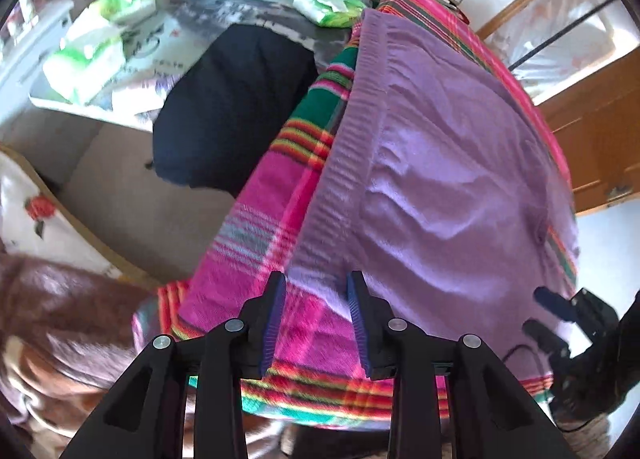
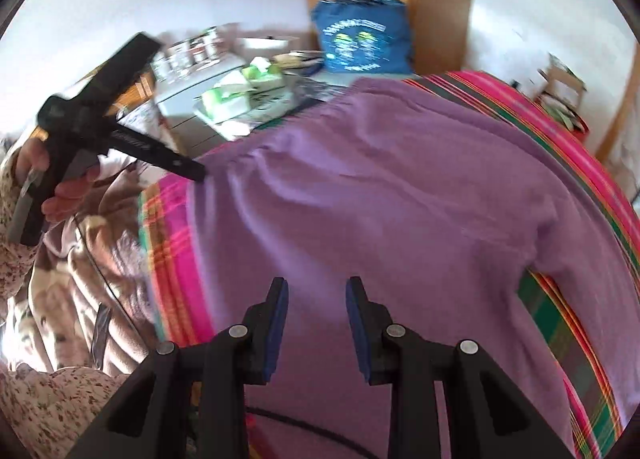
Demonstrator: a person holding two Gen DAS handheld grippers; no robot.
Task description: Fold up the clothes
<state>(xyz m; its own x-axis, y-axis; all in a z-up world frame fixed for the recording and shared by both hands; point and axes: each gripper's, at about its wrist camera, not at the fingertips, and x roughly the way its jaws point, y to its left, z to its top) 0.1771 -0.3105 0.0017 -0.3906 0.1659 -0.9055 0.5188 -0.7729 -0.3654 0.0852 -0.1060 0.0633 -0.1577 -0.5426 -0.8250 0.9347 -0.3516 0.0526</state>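
Observation:
A purple knit sweater [image 1: 432,163] lies spread flat on a pink and green plaid blanket [image 1: 256,259]. My left gripper [image 1: 316,287] hovers over the sweater's near ribbed corner, jaws apart with nothing pinched between them. My right gripper [image 2: 316,291] stands open above the sweater [image 2: 380,187], close to its near edge, and its pads hold no cloth. In the left wrist view the right gripper [image 1: 546,317] shows at the sweater's right edge. In the right wrist view a hand holds the left gripper [image 2: 196,171], with its tip at the sweater's left edge.
A dark folded garment [image 1: 232,107] lies beyond the blanket's left side. Green tissue packs [image 1: 84,67] and a blue bag [image 2: 362,43] sit at the back. A brown fleece blanket [image 2: 80,279] lies to the left. Wooden cabinets [image 1: 600,139] stand on the right.

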